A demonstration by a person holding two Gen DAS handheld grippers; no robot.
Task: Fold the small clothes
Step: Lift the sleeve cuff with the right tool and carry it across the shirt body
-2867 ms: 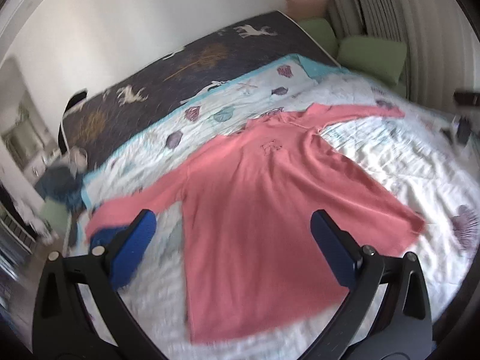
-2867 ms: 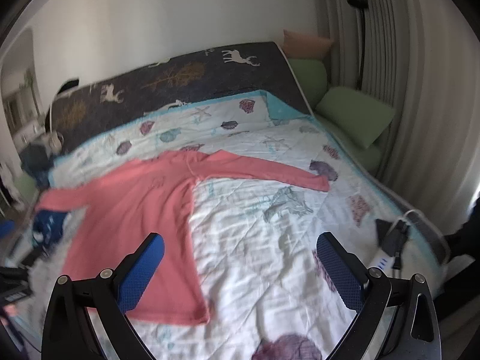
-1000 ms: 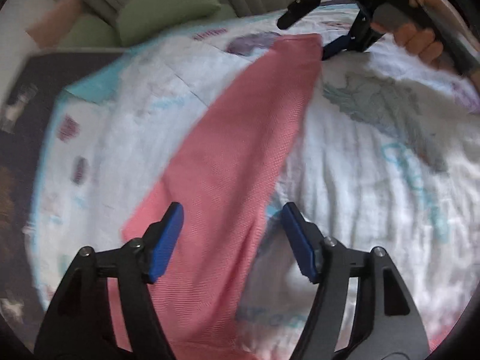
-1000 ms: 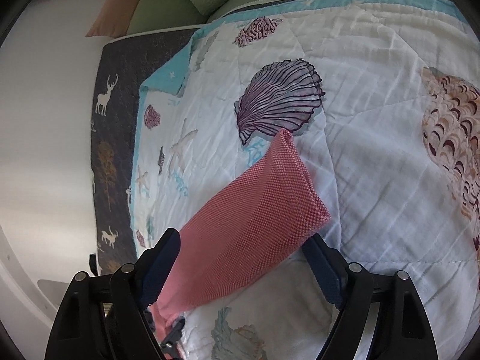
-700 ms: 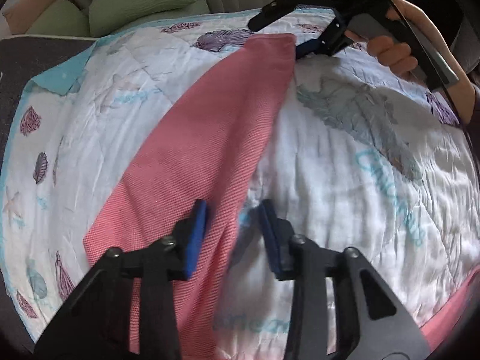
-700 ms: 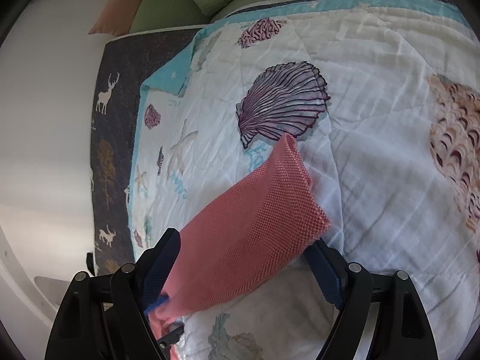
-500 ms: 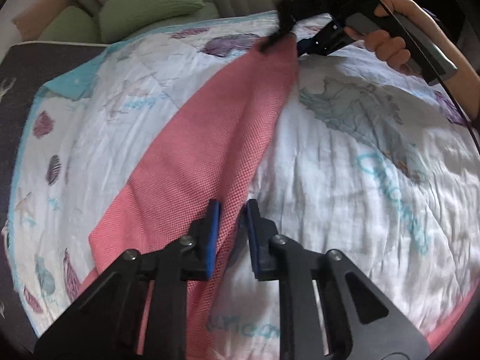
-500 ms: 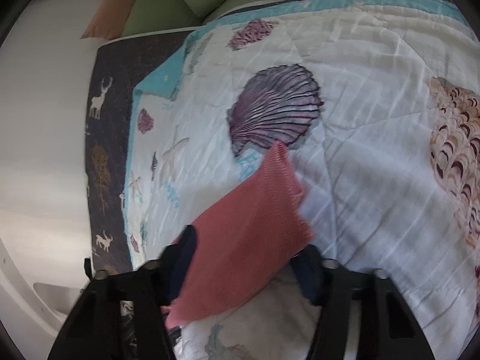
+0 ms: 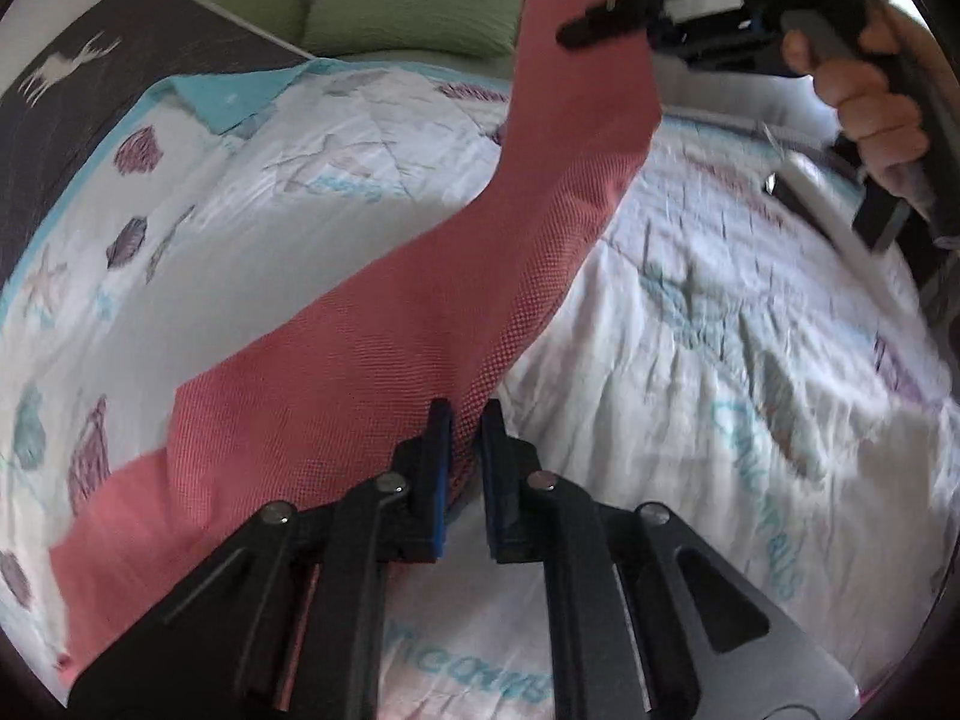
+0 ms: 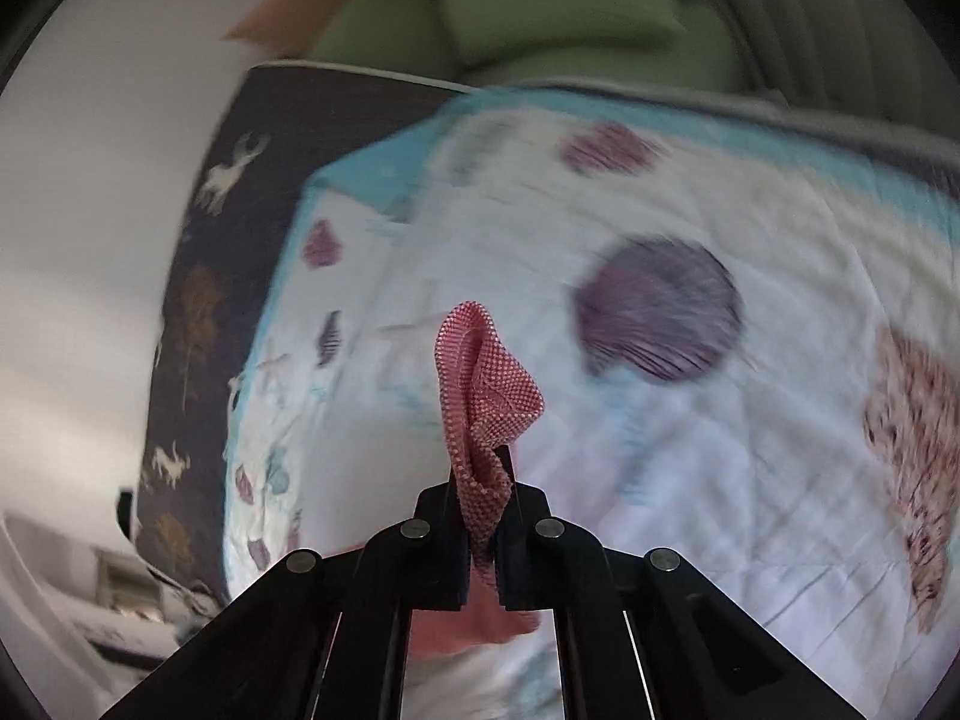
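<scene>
On a bed spread with a shell-print quilt (image 9: 690, 324), both hand-held grippers are pinching one sleeve of a pink top (image 9: 372, 360). The left gripper (image 9: 461, 420) is closing its blue-padded jaws on the sleeve's edge, the cloth caught in the narrow gap between them, low over the quilt. The right gripper (image 10: 483, 516) is clamped tight on the cuff (image 10: 483, 396), which is bunching up out of its jaws in a rumpled fold; from the left wrist camera the same tool (image 9: 678, 6) is showing high at the far end of the sleeve, a person's hand (image 9: 870, 96) wrapped round its grip. Between the two grippers the sleeve is hanging in a slack, twisted band above the quilt, while the rest of the top is lying flat on the quilt at the lower left. Green cushions (image 9: 414, 6) are resting beyond the quilt's turquoise border, beside a dark blanket (image 9: 66, 84) printed with deer. No containers are showing in either view.
</scene>
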